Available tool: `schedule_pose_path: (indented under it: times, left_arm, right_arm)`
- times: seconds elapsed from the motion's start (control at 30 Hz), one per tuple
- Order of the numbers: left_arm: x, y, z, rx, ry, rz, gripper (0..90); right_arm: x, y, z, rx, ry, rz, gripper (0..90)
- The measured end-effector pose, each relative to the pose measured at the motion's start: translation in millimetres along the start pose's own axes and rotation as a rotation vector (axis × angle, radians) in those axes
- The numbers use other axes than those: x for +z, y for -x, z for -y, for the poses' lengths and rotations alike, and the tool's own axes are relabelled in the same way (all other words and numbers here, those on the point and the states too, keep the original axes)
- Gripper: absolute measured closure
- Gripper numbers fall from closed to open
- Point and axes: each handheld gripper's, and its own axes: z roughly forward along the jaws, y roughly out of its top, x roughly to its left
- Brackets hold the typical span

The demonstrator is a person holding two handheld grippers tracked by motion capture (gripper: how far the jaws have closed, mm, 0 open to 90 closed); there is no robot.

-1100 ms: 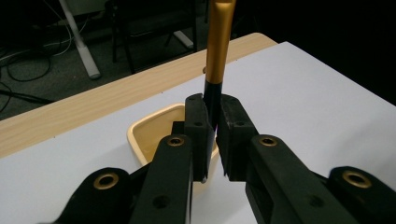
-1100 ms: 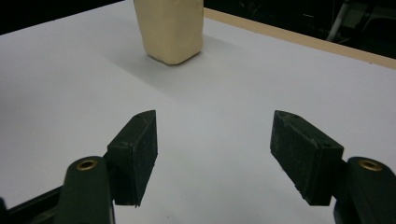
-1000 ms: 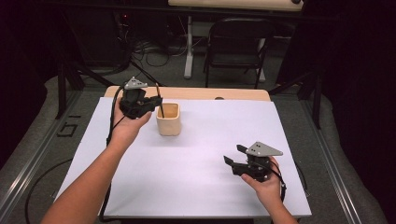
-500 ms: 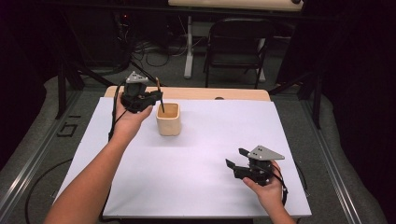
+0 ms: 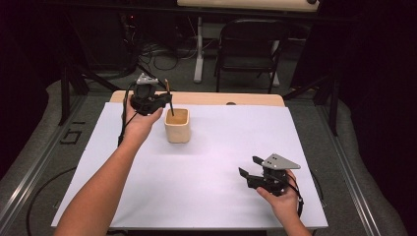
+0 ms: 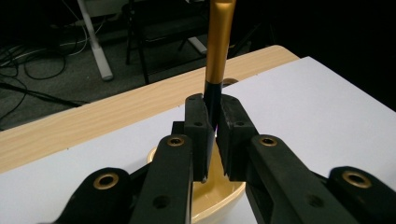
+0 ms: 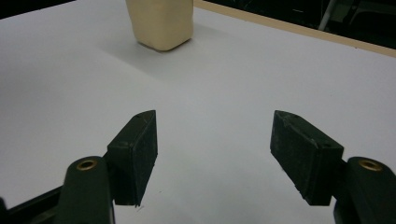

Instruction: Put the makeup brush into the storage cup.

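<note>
A beige cup (image 5: 177, 127) stands on the white table cover (image 5: 206, 162) at the back left. My left gripper (image 5: 164, 102) hovers just above and left of the cup, shut on a thin pen (image 5: 169, 97). The pen stands nearly upright with its lower end inside the cup's mouth. In the left gripper view the pads (image 6: 200, 135) clamp the pen's black section, its gold part (image 6: 218, 42) rises above them, and the cup's rim (image 6: 224, 193) lies below. My right gripper (image 5: 248, 166) rests near the front right, open, with nothing between its pads (image 7: 135, 154). The cup (image 7: 161, 21) shows far ahead of it.
A strip of bare wooden tabletop (image 5: 231, 99) runs along the far edge beyond the white cover. A dark folding chair (image 5: 251, 49) and cables stand on the floor behind the table. The white surface stretches wide between the cup and the right gripper.
The left gripper has risen slightly with the pen in its grip, lifting the pen higher over the cup. The right gripper has stayed where it was.
</note>
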Motion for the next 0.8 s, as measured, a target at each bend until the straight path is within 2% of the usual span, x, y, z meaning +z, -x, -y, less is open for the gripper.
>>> schedule_pose_path:
  times: [0.37, 0.8]
  left_arm:
    - [9.3, -1.7, 1.9, -0.001, -0.011, -0.012, 83.1]
    - [28.9, 6.7, 7.4, 0.002, -0.048, -0.004, 83.2]
  right_arm:
    - [0.8, 0.5, 1.7, -0.001, -0.002, -0.002, 31.9]
    - [2.4, -0.2, 3.0, -0.001, -0.002, -0.01, 31.9]
